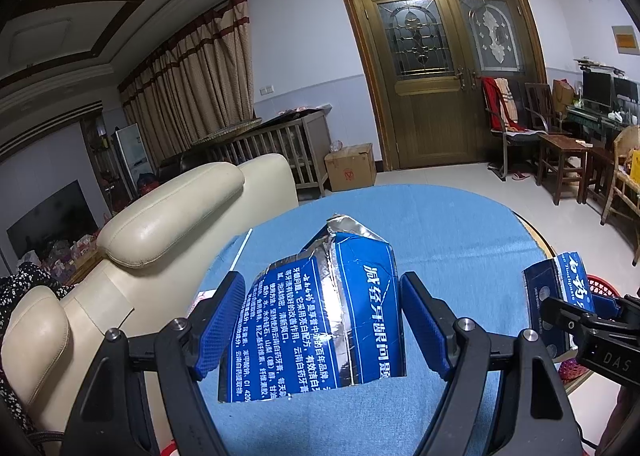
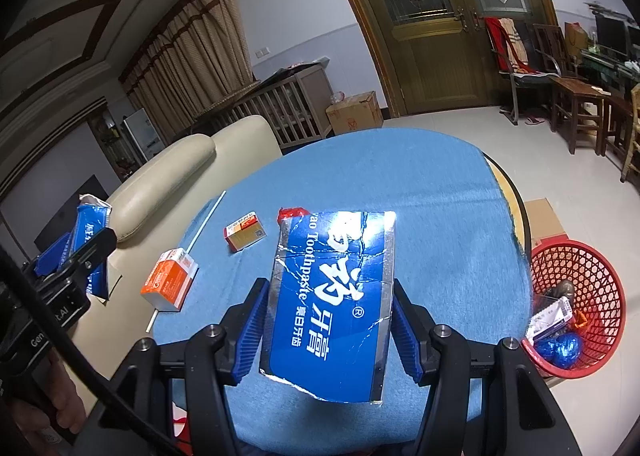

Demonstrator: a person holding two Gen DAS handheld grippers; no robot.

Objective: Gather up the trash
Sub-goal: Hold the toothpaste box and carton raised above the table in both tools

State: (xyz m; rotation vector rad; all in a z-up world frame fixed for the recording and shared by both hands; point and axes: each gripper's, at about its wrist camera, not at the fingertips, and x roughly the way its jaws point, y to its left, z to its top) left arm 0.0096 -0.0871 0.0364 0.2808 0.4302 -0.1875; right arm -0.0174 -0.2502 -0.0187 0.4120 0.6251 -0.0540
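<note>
**A:** What have I got closest to the cameras?

**B:** My left gripper (image 1: 322, 330) has its blue pads partway closed on a torn blue-and-silver toothpaste carton piece (image 1: 320, 316), crumpled, held above the blue cloth-covered round table (image 1: 460, 240). My right gripper (image 2: 326, 330) is clamped, a bit narrower, on the other torn blue toothpaste carton half (image 2: 334, 304), the flat one with "Toothpaste" printed on it.

**A:** Anything left on the table?

**B:** In the right view, an orange-and-white small carton (image 2: 170, 284) lies near the left edge, a smaller orange-yellow box (image 2: 245, 236) a little beyond it, and a thin white straw (image 2: 204, 221) runs between them. A bit of red wrapper (image 2: 292, 212) peeks out behind my carton half.

**A:** And the bin?

**B:** The red plastic mesh basket (image 2: 580, 268) stands on the floor just right of the table, with blue foil balls (image 2: 560, 350) inside. Farther off, a cream leather sofa (image 1: 168, 223) and wooden double doors (image 1: 444, 75).
</note>
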